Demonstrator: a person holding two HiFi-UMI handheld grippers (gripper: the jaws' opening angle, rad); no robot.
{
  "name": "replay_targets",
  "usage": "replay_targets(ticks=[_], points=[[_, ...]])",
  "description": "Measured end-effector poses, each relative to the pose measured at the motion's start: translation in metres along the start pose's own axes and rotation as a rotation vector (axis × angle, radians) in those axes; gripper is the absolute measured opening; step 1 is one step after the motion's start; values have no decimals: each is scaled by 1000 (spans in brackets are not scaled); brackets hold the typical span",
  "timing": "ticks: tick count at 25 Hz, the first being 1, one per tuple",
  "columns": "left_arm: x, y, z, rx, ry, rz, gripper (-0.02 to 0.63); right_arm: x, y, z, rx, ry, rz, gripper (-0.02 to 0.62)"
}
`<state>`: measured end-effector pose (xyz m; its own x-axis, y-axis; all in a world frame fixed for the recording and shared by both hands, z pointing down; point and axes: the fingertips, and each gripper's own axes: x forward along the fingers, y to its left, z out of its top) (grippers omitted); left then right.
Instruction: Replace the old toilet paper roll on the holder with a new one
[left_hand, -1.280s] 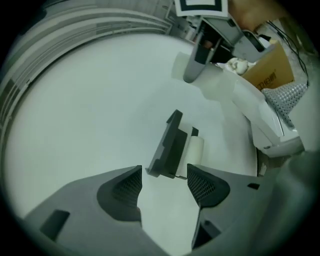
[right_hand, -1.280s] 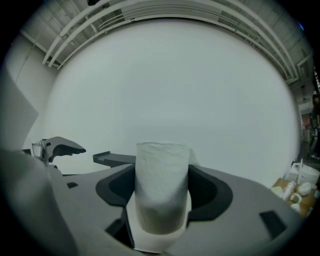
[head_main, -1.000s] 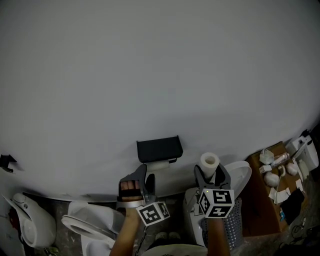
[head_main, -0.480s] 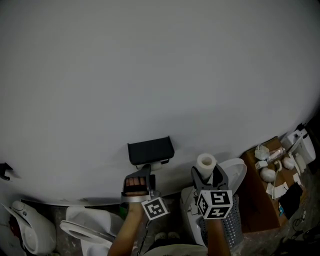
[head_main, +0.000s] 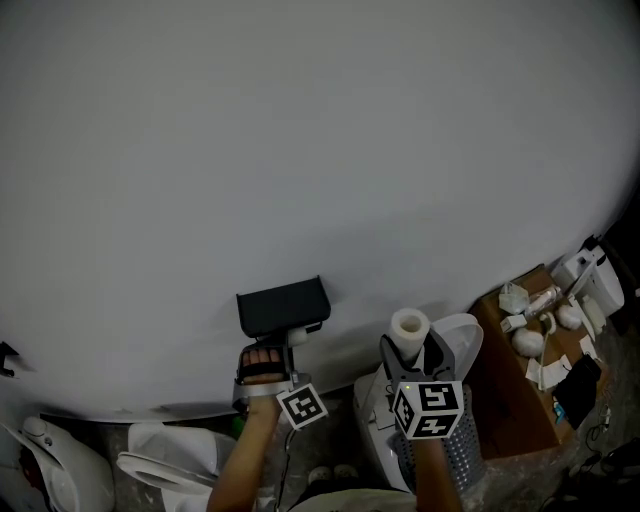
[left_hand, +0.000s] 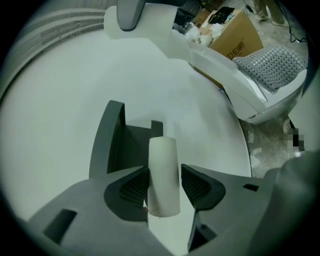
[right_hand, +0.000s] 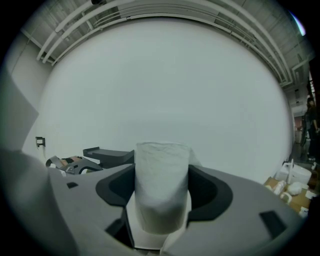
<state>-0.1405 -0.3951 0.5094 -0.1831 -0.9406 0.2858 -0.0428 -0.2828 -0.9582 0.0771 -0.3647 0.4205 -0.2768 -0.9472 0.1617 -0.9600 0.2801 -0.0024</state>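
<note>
Grey left hand-held gripper (left_hand: 165, 187) and right hand-held gripper (right_hand: 162, 187) bear black-and-white marker cubes (head_main: 302, 407).

Bare wall (head_main: 320, 140) leaves open room across the upper frame. Low centre, the holder (head_main: 283, 306) juts out. A toilet (head_main: 165, 470) crowds lower left, a cardboard box (head_main: 508, 392) lower right.
</note>
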Motion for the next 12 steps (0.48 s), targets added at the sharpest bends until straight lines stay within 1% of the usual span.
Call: replay_targets(ticks=[2, 8, 12], points=[[2, -1, 0, 5, 4, -2, 198, 0, -4, -1, -5, 4, -8, 300], [8, -1, 8, -9, -3, -8, 193, 1, -15, -2, 4, 8, -25, 299], [9, -2, 29, -22, -40, -15, 192, -1, -22, -1, 2, 6, -34, 300]])
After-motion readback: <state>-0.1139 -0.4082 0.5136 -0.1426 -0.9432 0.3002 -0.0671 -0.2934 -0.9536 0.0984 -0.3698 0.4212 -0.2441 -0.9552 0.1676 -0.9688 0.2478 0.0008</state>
